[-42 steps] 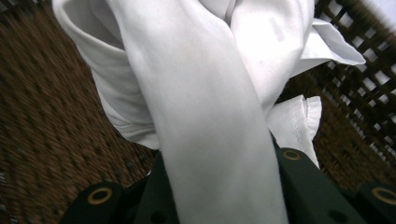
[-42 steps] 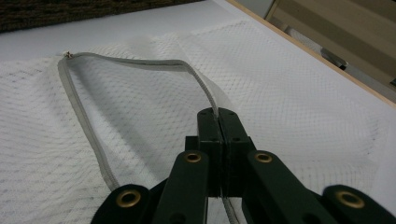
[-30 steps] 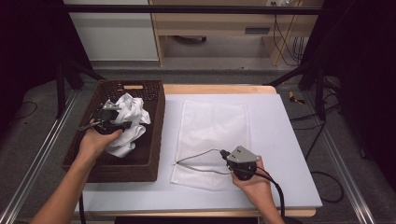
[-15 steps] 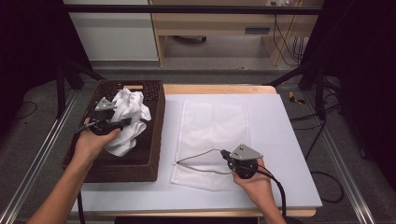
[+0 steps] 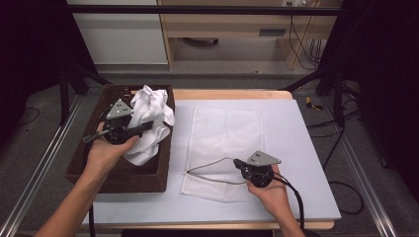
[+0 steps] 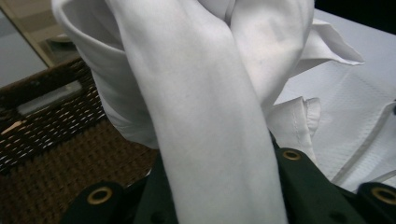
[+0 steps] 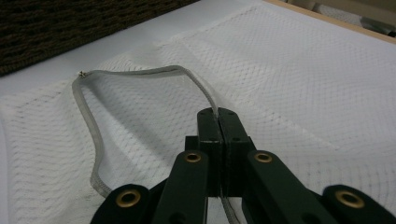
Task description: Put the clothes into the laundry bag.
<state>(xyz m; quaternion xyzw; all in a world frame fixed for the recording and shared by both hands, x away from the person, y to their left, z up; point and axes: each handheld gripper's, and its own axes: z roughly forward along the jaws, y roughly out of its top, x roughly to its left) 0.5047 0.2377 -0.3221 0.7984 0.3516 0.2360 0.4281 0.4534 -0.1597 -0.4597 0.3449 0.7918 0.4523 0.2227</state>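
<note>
Nearest to the person, the right gripper (image 5: 240, 164) rests low on the white table (image 5: 306, 148). Its jaws are pressed together on the grey zipper edge (image 7: 140, 72) of the mesh laundry bag (image 5: 225, 133), which lies flat on the table in front of the person. The pinched edge is lifted a little, so the mouth of the bag stands open as a small loop.

Further away, on the left, the left gripper (image 5: 146, 126) is above the brown woven basket (image 5: 99, 170). Its jaws pinch a thick fold of the white garment (image 5: 150, 106); they are only partly closed because the cloth fills the gap between them. The garment hangs bunched over the basket, with its lower part close to the basket's right wall.

I think the step in hand is to bring the garment to the bag. To do it well, the left hand should lift high enough that the hanging cloth passes over the basket wall. The right hand should keep the zipper edge raised and steady, so the opening does not fall shut.
</note>
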